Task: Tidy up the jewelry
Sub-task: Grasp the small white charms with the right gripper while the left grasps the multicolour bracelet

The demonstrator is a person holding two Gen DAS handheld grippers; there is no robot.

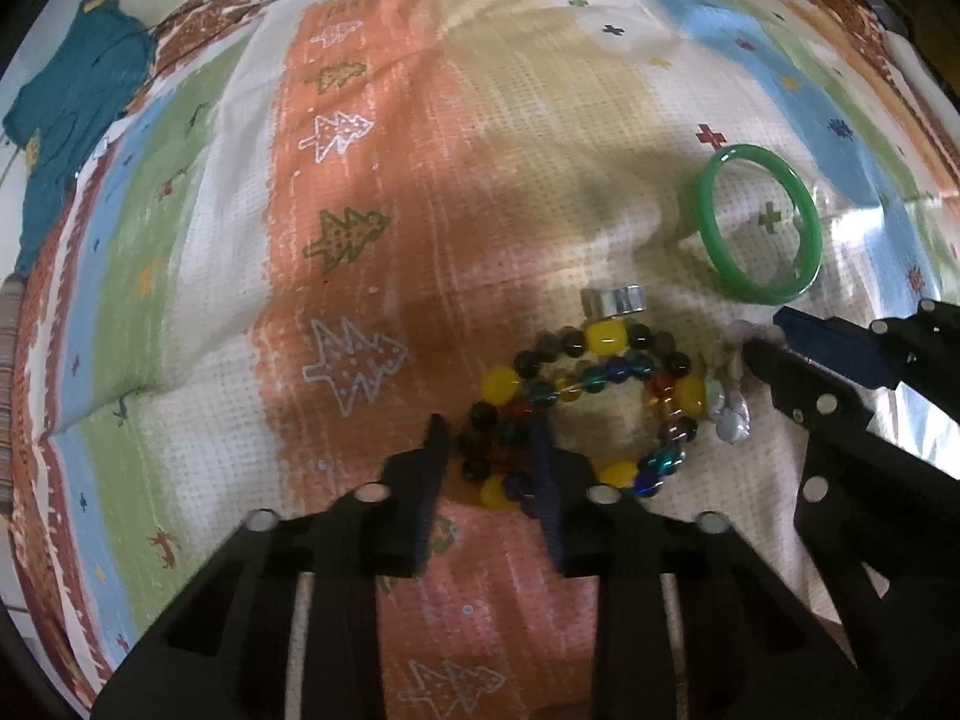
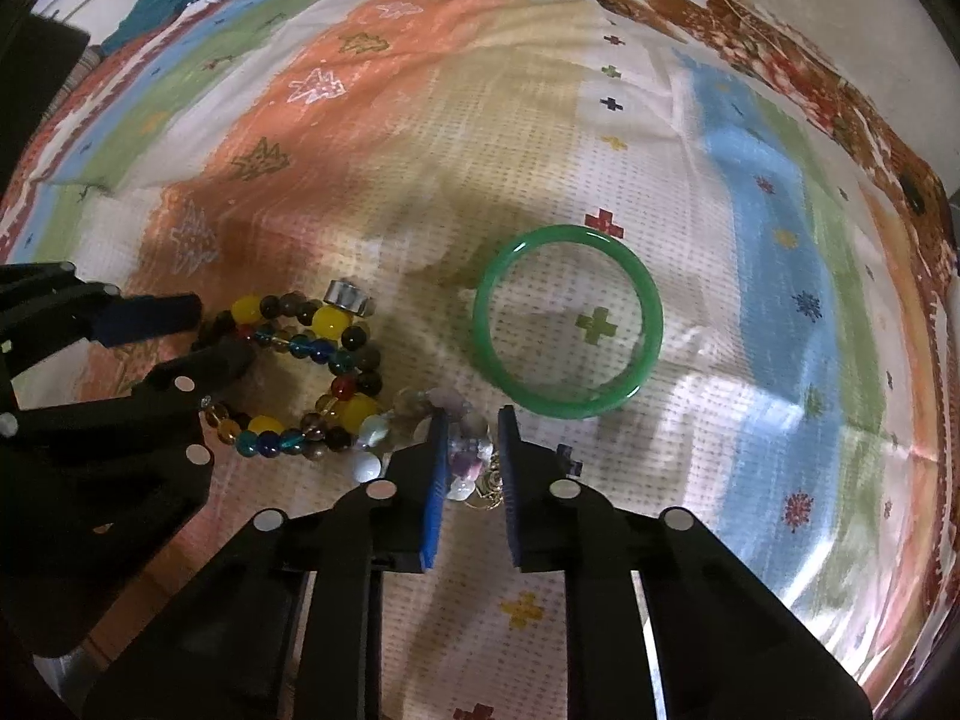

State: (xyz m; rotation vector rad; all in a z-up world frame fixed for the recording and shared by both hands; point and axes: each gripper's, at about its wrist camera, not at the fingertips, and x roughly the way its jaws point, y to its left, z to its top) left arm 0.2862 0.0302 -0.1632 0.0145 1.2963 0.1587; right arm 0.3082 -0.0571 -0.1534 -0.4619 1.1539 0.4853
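It looked like a home, likely a bedroom: the jewelry lay on a soft, puckered quilt (image 1: 420,192) printed with coloured stripes, little trees and crosses, and a teal garment (image 1: 72,114) was crumpled at its far left corner, as on a bed

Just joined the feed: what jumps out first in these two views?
A bright green bangle lies flat on the patterned cloth, apart from the rest. Left of it sits a tangle of colourful beaded bracelets, with the left gripper straddling its edge. The right gripper straddles a pale bead string beside them.
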